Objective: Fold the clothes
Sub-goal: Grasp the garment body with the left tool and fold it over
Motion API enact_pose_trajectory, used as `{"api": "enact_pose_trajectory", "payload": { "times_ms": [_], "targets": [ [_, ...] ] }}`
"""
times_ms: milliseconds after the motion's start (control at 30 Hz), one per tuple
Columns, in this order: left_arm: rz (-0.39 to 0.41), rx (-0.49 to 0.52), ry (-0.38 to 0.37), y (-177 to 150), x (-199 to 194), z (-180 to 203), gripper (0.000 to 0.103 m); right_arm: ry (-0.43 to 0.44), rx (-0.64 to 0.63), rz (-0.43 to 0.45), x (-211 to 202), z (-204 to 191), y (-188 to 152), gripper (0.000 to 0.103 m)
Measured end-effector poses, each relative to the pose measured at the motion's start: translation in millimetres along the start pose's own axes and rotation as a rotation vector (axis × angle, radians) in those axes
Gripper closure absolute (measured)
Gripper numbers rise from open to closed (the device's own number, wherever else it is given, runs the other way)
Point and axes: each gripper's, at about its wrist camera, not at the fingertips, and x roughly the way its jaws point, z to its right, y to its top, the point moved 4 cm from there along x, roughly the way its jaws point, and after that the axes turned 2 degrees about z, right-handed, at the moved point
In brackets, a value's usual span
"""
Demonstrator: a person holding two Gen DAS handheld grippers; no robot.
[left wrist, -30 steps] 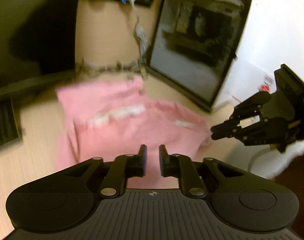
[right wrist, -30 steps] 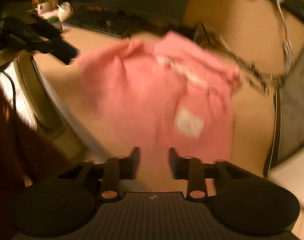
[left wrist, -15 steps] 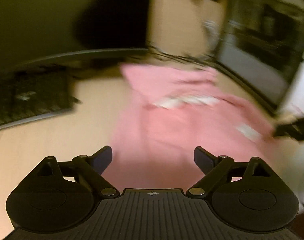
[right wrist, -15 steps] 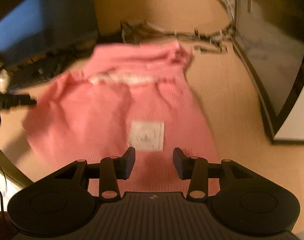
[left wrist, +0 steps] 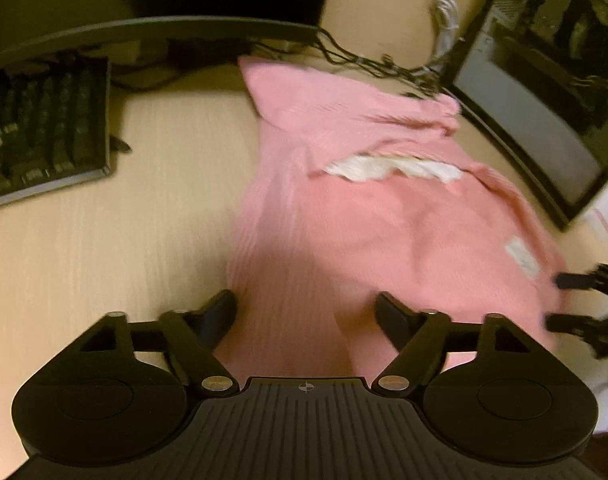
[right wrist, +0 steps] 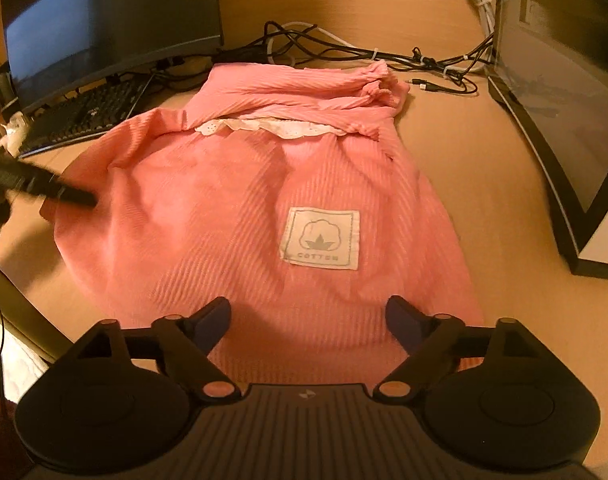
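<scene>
A wooden counter (right wrist: 484,208) is seen carrying a pink ribbed garment (right wrist: 231,216), spread out between a monitor (right wrist: 103,24) and a dark glass-sided case (right wrist: 564,92). A lace trim (right wrist: 263,126) and a cotton label (right wrist: 322,238) are shown. Both the left hand-held gripper (left wrist: 306,314) and the right hand-held gripper (right wrist: 308,318) are held apart, empty, at the near hem. A fold appears about to be started; next, the hem would need to be gripped at both sides.

My left camera looks forward and down from close above the near left of the pink garment (left wrist: 344,220); my right camera looks likewise from its near right. Both share the garment, the keyboard (left wrist: 43,132) and the desk (right wrist: 484,200).
</scene>
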Motion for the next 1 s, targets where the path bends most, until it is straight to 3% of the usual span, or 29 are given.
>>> {"api": "enact_pose_trajectory", "payload": {
  "times_ms": [100, 267, 333, 433, 500, 533, 567, 633, 667, 833, 1000],
  "targets": [
    [-0.059, 0.057, -0.043, -14.6, -13.1, 14.7, 0.025, -0.013, 0.023, -0.02, -1.8, -0.1, 5.4, 0.016],
    [-0.172, 0.203, -0.101, -43.5, -35.9, 42.7, 0.024, -0.036, 0.077, 0.089, -19.8, 0.3, 44.9, 0.016],
    [-0.136, 0.232, -0.146, -37.7, -53.9, 47.0, 0.02, -0.054, 0.098, 0.122, -18.6, -0.4, 64.8, 0.016],
    [-0.004, 0.189, -0.205, -4.5, -76.7, 38.6, 0.012, -0.076, 0.152, 0.129, -1.1, -4.8, 89.4, 0.016],
    [0.066, 0.125, -0.2, 21.6, -71.2, 27.7, 0.012, -0.084, 0.134, 0.14, 9.5, -12.0, 103.0, 0.026],
    [0.096, 0.089, -0.196, 34.8, -65.3, 22.0, 0.015, -0.094, 0.123, 0.132, 14.5, -14.1, 110.2, 0.046],
    [0.111, 0.057, -0.193, 46.6, -56.6, 18.2, 0.017, -0.104, 0.114, 0.124, 19.6, -15.7, 117.9, 0.059],
    [0.126, -0.019, -0.179, 69.7, -39.0, 15.7, 0.033, -0.117, 0.107, 0.127, 28.9, -12.7, 136.6, 0.059],
    [0.133, -0.057, -0.172, 81.3, -30.2, 14.6, 0.034, -0.123, 0.098, 0.135, 32.7, -10.5, 145.7, 0.059],
    [0.139, -0.002, -0.102, 116.5, 1.9, 40.4, 0.032, -0.097, 0.085, 0.158, 72.9, 8.2, 190.0, 0.059],
    [0.087, -0.028, -0.04, 134.6, 28.3, 47.6, 0.024, -0.078, 0.068, 0.102, 128.1, 29.0, 200.4, 0.059]
  ]
}}
